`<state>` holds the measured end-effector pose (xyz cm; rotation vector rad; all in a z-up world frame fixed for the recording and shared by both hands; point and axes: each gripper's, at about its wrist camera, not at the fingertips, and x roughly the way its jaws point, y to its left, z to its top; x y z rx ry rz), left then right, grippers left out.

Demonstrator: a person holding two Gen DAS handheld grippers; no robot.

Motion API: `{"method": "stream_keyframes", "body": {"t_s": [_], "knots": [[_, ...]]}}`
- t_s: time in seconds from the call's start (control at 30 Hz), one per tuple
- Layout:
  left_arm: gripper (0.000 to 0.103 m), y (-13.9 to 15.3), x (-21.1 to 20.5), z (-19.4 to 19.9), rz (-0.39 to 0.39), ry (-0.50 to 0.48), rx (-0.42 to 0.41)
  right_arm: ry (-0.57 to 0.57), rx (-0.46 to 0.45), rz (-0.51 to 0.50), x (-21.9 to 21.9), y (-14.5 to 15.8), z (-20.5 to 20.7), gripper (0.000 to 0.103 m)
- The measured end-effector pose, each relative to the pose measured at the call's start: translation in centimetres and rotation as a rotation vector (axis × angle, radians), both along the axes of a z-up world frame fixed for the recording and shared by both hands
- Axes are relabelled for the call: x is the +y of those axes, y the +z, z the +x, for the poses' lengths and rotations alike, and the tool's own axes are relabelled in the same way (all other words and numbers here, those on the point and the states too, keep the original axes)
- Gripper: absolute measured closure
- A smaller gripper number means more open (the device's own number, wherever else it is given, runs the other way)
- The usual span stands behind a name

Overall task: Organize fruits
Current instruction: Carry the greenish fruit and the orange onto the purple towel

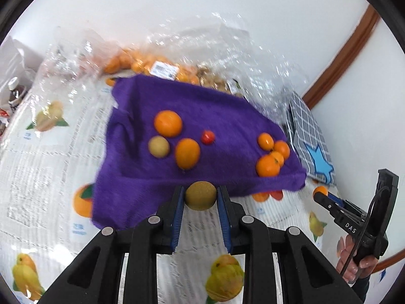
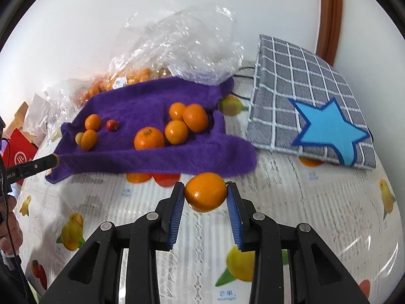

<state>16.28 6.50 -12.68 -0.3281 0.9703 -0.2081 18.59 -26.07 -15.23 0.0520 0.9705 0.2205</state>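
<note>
Left gripper clamped on small tan-brown round fruit, held above near edge of purple towel. Right gripper clamped on orange citrus, held above fruit-print tablecloth, just in front of towel edge. On towel: four-citrus cluster at right, small red fruit mid-towel, two citrus and one tan fruit at left. Clear bags of oranges behind towel. Grey checked cloth with blue star lies right of towel.

Fruit-strewn purple towel ahead; bare tablecloth beneath.
</note>
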Motion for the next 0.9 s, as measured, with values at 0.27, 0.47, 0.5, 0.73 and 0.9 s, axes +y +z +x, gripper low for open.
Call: {"method": "stream_keyframes", "body": {"t_s": [0.27,0.47,0.5,0.73,0.9], "knots": [[0.078,0.8,2.8,1.5,-0.019,0.071,-0.017,0.062,-0.049,0.010,2.9,1.4,2.5,0.069],[0.078,0.7,3.4,3.1,-0.021,0.079,-0.023,0.126,-0.078,0.003,5.7,1.9,4.8,0.069],[0.078,0.7,3.5,3.5,-0.021,0.079,-0.024,0.134,-0.079,0.000,6.2,1.8,5.3,0.069],[0.078,0.1,3.1,6.1,-0.016,0.065,-0.020,0.168,-0.073,0.001,8.5,0.7,8.0,0.069],[0.078,-0.5,2.6,7.7,-0.018,0.062,-0.008,0.189,-0.051,-0.004,9.5,-0.4,10.1,0.069]]}}
